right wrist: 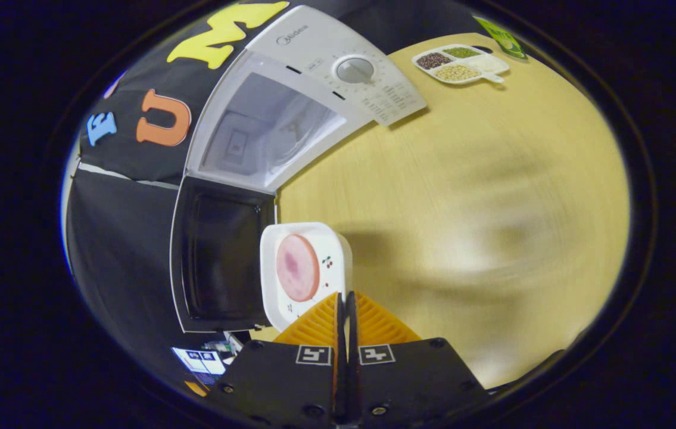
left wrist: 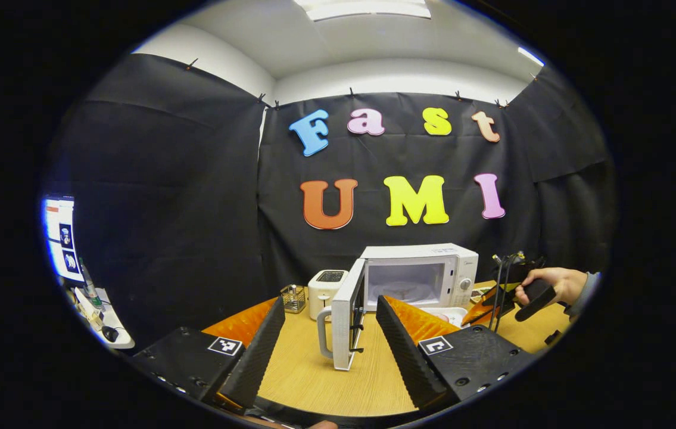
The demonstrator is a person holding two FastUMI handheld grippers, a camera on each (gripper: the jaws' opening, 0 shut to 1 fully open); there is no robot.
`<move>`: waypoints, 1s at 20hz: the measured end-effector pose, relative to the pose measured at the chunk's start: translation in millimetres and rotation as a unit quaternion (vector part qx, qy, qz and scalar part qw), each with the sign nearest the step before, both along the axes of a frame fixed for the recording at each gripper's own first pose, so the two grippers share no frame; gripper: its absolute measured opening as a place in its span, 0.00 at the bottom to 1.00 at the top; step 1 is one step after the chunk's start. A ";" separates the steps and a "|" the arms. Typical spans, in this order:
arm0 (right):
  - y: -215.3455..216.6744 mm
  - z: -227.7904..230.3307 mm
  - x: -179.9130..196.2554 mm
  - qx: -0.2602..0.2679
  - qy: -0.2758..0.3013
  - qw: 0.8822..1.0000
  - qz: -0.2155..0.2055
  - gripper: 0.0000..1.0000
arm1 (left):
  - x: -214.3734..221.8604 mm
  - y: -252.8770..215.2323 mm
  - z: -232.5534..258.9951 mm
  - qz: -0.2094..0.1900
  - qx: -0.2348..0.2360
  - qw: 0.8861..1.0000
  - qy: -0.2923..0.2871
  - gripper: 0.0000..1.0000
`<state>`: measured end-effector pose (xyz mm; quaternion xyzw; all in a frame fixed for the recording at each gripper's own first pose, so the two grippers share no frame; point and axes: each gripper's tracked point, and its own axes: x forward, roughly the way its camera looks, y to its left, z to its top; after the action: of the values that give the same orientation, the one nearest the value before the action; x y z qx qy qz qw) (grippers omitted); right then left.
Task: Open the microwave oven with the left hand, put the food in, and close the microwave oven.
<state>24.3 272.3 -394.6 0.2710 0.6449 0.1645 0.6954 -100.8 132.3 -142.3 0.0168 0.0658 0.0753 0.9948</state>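
Now my left tongs [left wrist: 330,333] gape before the microwave [left wrist: 420,275], its door [left wrist: 346,319] swung open. My right tongs [right wrist: 346,310] pinch the white plate [right wrist: 305,271] with its pink slice [right wrist: 297,267], just beside that door.

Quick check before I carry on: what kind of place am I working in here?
Likely a mock kitchen counter set up in a recording booth, not a real home: a microwave with its door open and a toaster stand on a wooden table, black cloth hangs behind, with a monitor alongside.
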 end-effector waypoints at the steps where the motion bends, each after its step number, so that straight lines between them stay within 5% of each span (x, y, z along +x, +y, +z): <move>1: 13.6 -4.0 2.6 0.003 0.002 1.000 -0.013 0.04 | -1.0 5.3 -0.4 0.003 -0.004 1.000 -0.001 0.92; 5: 61.8 -21.2 40.1 0.017 -0.018 0.995 -0.094 0.00 | 3.3 18.8 -9.9 0.008 -0.012 1.000 -0.001 0.92; 10: 114.3 -35.7 115.7 0.068 -0.062 0.973 -0.210 0.04 | 16.4 34.5 -23.8 0.024 -0.012 1.000 0.009 0.92; 13: 131.8 -42.2 167.7 0.103 -0.081 0.949 -0.285 0.00 | 25.0 42.0 -24.7 0.032 -0.010 0.999 0.008 0.92; 14: 134.3 -45.8 184.8 0.110 -0.091 0.940 -0.309 0.06 | 29.7 43.7 -26.3 0.032 -0.009 0.999 0.009 0.92; 18: 130.3 -65.4 240.5 0.113 -0.153 0.907 -0.376 0.08 | 47.9 28.8 -38.7 -0.003 -0.032 0.999 0.028 0.94; 19: 128.5 -67.7 250.5 0.117 -0.167 0.898 -0.390 0.08 | 53.5 31.4 -41.0 -0.002 -0.031 0.999 0.028 0.82; 20: 130.2 -69.5 259.9 0.122 -0.184 0.893 -0.391 0.01 | 57.6 33.4 -43.4 0.001 -0.027 0.999 0.029 0.82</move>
<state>284.3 402.6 -464.1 0.5487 0.3218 0.0031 0.7716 -43.2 165.6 -185.7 -0.0083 0.0965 0.0736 0.9926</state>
